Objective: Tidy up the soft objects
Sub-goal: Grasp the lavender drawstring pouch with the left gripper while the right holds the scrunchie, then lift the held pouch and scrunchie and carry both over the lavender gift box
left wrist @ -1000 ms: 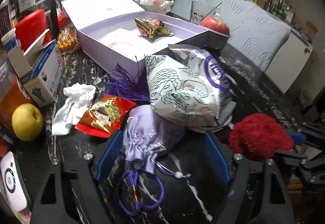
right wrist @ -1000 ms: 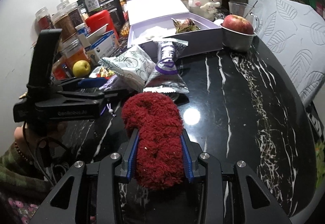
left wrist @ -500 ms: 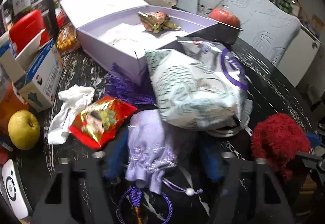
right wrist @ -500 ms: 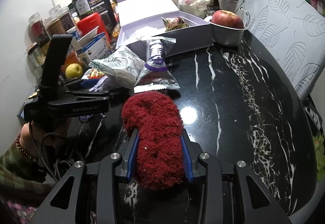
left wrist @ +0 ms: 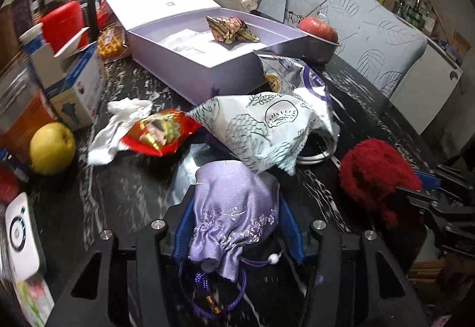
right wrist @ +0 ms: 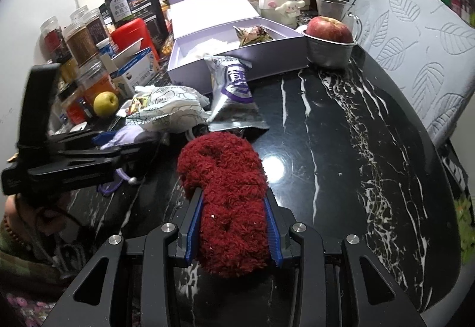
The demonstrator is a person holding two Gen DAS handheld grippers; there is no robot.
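Observation:
A lilac drawstring pouch sits between the blue pads of my left gripper. The jaws are closing and both pads press its sides; its purple cord hangs below. In the right wrist view the same pouch shows inside the left gripper. My right gripper is shut on a red fluffy piece, which it holds just over the black marble table. The same red fluffy piece shows at the right of the left wrist view. An open lilac box stands behind, with a foil-wrapped item inside.
In front of the box lie a white patterned bag, a silver and purple snack bag, a red packet and a white cloth. A yellow apple, a carton and jars crowd the left. A red apple sits in a metal bowl.
The left jaws came in from wide apart and now grip the lilac pouch, which has come away from the white patterned bag. The right gripper kept still with the red fluffy piece.

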